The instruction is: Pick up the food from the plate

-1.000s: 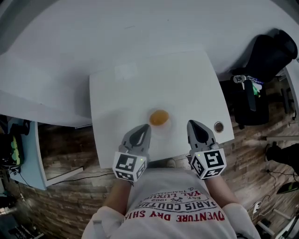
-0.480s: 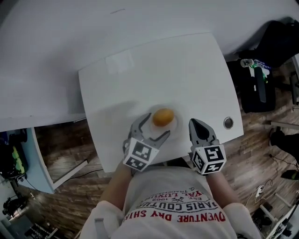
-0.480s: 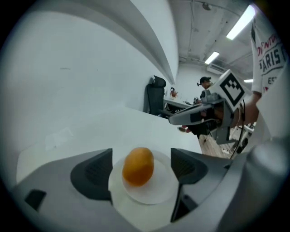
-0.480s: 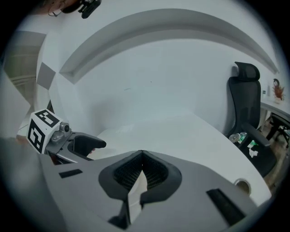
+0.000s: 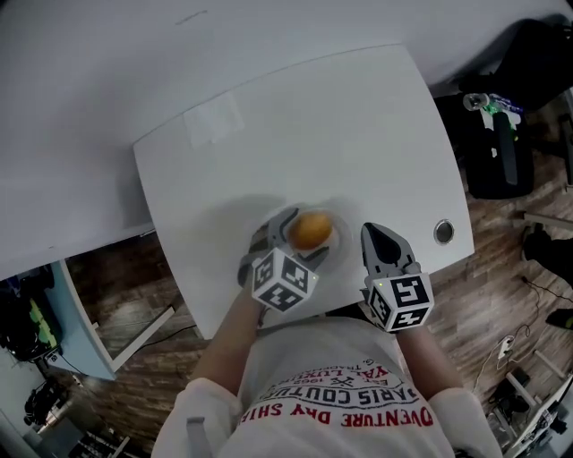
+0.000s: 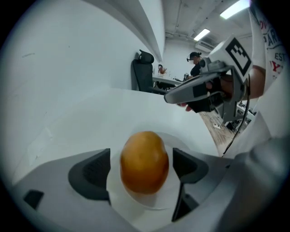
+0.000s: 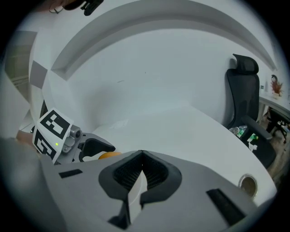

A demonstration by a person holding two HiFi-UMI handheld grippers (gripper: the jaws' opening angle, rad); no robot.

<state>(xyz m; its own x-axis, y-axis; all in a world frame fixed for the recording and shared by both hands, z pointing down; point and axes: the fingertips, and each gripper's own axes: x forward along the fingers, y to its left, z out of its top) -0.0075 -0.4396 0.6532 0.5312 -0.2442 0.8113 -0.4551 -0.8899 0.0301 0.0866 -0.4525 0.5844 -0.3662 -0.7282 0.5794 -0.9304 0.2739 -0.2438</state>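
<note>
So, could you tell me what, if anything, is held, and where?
Nothing: the left gripper jaws, just opened, flank the food without touching; right gripper shut, empty.

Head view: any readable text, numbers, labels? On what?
"PARIS COUTU": shirt, upside down, cut off.
"VENTURE DRY SHI": same shirt, cut off.
Smaller shirt lines: too small to read.
Left marker cube, right marker cube: square patterns, no letters.

White table [image 5: 358,116] stands on brown wood-plank floor [image 5: 125,358], black office chair [image 7: 242,95] near its corner, ceiling strip lights [image 6: 233,9] lit.
</note>
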